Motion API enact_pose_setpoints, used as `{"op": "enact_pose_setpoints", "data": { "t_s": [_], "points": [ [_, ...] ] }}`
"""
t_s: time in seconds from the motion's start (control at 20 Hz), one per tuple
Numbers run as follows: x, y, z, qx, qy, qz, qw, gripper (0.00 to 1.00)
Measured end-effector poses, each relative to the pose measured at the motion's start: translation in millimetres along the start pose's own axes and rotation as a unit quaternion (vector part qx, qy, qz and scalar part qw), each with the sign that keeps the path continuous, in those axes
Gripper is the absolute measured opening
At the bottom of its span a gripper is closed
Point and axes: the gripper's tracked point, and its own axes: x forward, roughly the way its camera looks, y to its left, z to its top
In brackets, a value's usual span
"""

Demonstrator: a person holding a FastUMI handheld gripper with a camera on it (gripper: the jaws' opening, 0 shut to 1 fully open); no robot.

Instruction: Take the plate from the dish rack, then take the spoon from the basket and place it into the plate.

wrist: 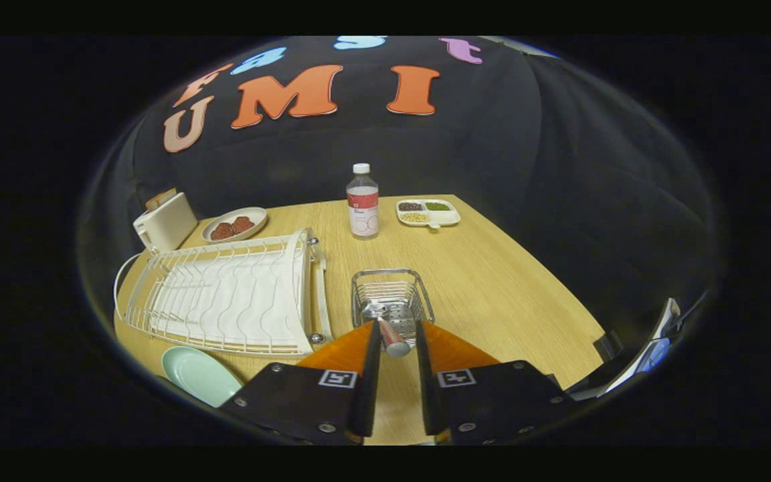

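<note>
Metal gleams at the fingertips: the spoon (pixel 385 328) stands with its bowl up over the near rim of the wire basket (pixel 392 298) in the middle of the frame, and its reddish handle end sits between the tips of the gripper (pixel 395 343). The jaws are drawn in to a narrow gap with the handle between them; the left finger (pixel 371 355) looks to be touching it, but whether the right one presses too I cannot tell. The pale green plate (pixel 199 375) already lies flat on the wooden table (pixel 492 281) at the lower left, in front of the white wire dish rack (pixel 225 294), so the spoon's trip there is what remains. I judge the spoon light, stiff and slick where it is bare metal; the coloured handle should give better grip than the bowl. Held near its end, it may pivot or slip, so a hold further up the handle would be steadier. The plate looks hard and possibly brittle, so the spoon should be laid down rather than dropped.
</note>
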Motion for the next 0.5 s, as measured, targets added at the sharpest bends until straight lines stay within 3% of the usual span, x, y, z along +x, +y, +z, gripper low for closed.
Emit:
{"op": "enact_pose_setpoints", "data": {
  "t_s": [0.1, 0.2, 0.5],
  "points": [
    [-3, 9, 0, 0.008, 0.006, 0.02, 1.0, 0.18],
    [-4, 3, 2, -0.004, 0.002, 0.007, 1.0, 0.1],
    [-31, -6, 9, -0.001, -0.013, -0.004, 1.0, 0.08]
  ]
}}
